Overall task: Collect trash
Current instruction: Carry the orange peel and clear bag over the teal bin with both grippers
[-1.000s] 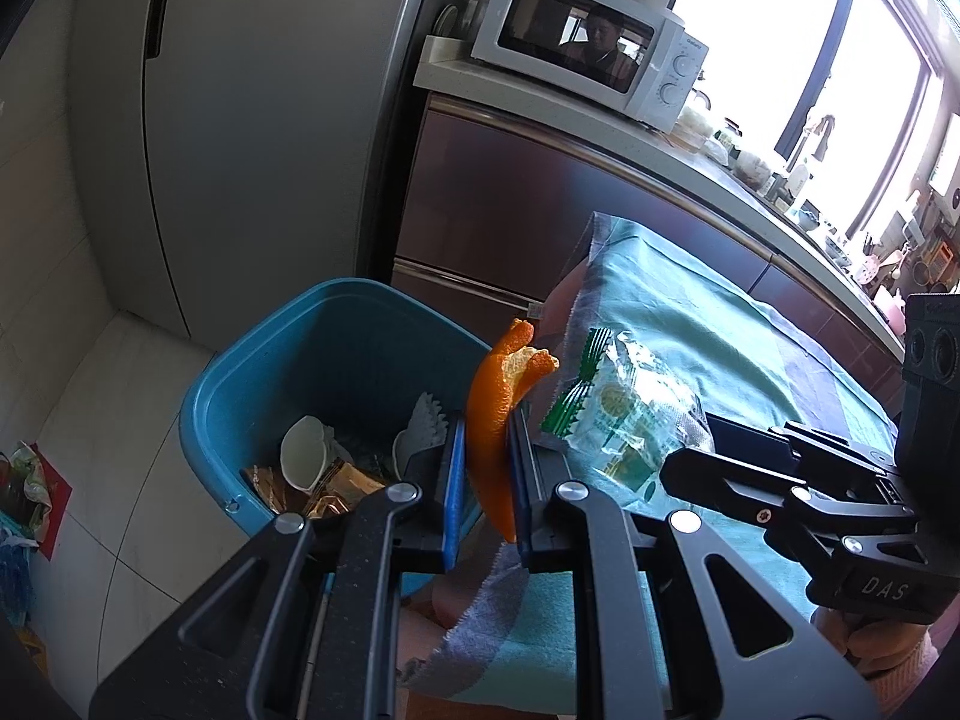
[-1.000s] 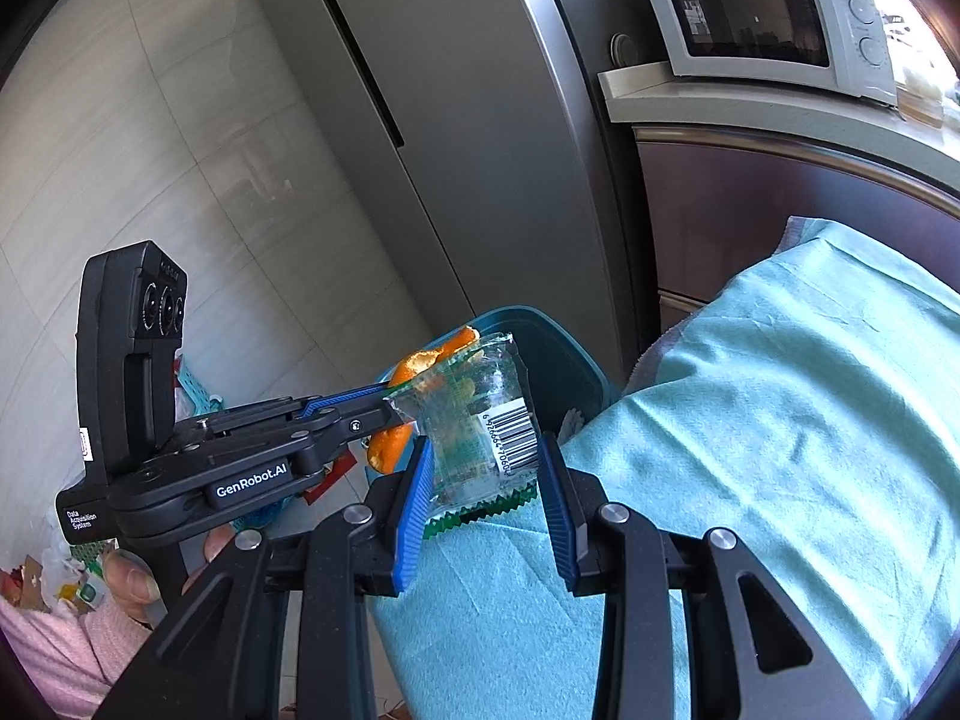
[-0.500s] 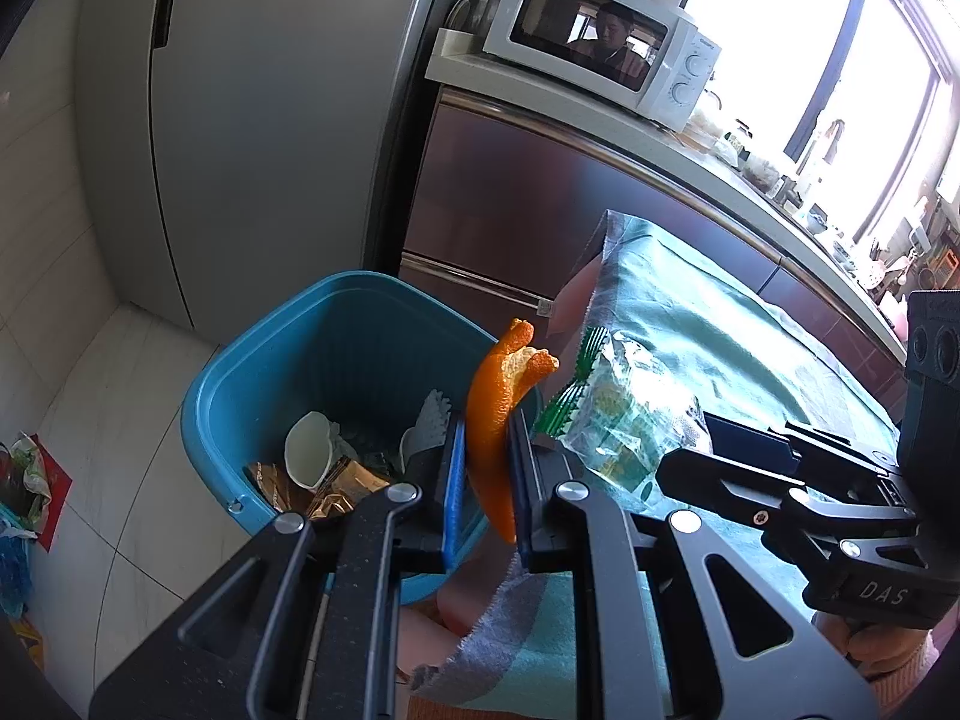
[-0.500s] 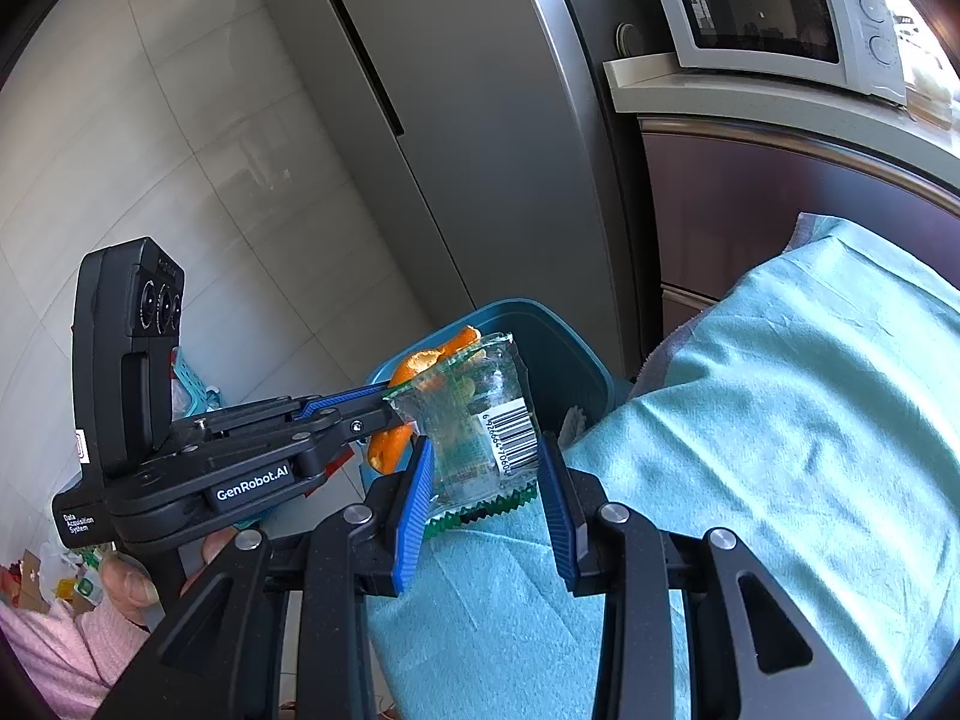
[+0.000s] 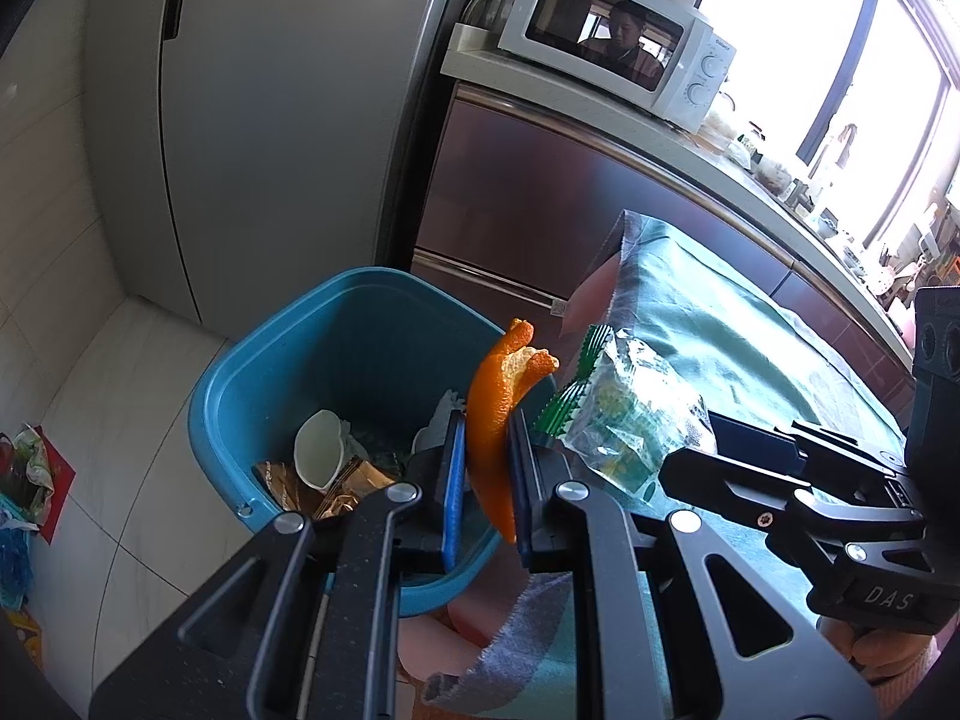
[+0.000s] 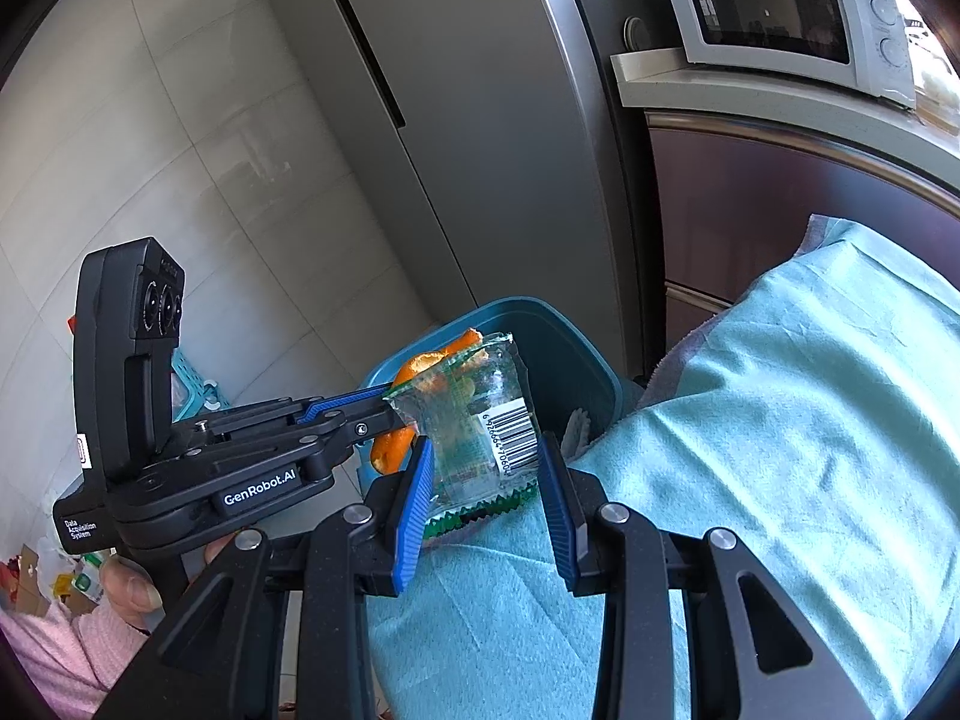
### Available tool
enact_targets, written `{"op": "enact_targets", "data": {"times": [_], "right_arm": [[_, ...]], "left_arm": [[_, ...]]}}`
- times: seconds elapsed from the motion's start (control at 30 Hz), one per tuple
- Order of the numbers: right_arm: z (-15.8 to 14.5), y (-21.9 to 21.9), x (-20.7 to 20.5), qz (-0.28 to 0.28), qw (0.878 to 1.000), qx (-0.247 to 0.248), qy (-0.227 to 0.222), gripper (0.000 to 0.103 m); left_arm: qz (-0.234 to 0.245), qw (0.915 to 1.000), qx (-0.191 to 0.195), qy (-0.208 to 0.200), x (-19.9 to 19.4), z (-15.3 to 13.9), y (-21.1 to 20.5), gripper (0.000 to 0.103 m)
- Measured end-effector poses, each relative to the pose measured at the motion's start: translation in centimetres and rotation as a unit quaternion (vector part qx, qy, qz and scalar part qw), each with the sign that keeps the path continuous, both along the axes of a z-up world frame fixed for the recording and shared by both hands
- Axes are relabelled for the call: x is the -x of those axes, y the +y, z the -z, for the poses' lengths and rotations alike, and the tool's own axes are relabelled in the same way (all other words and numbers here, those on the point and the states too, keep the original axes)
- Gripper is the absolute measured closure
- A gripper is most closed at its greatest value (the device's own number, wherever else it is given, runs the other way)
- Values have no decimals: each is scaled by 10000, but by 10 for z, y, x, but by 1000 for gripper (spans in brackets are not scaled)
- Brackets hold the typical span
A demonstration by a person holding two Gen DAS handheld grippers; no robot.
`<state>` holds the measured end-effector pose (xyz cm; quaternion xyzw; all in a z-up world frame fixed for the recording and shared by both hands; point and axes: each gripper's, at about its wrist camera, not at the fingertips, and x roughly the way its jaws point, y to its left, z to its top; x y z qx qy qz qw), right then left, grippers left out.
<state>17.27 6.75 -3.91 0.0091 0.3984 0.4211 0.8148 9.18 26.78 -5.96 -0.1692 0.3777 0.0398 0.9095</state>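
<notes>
1. Trash sits in both grippers above the near left end of the tabletop (image 6: 780,450), which is covered by a teal cloth (image 5: 720,324) whose edge hangs over beside the bin.
2. The blue bin (image 5: 288,360) stands on the tiled floor (image 5: 90,420) just left of the tabletop edge, in front of the grey fridge (image 5: 270,120). Inside it lie a white cup-like piece (image 5: 318,450), gold-brown wrappers (image 5: 336,492) and other scraps; most of its far inner wall shows bare.
3. The clear wrapper (image 6: 486,426), with green print and a barcode, is clamped between the blue pads of the right gripper (image 6: 486,498), over the cloth edge near the bin rim.
4. The orange peel (image 5: 489,408) is pinched upright by the left gripper (image 5: 486,480), closed tight on it, above the bin's right rim.
5. The two grippers are just beside each other, wrapper nearly touching peel. The floor left of the bin is open up to some clutter at the far left.
</notes>
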Motion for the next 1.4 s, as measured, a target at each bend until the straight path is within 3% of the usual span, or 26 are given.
{"op": "enact_targets", "data": {"times": [1.4], "right_arm": [[5, 21, -8, -48, 9996, 262, 119, 70]], "left_arm": [[-180, 9996, 72, 184, -13, 16, 11, 89]]}}
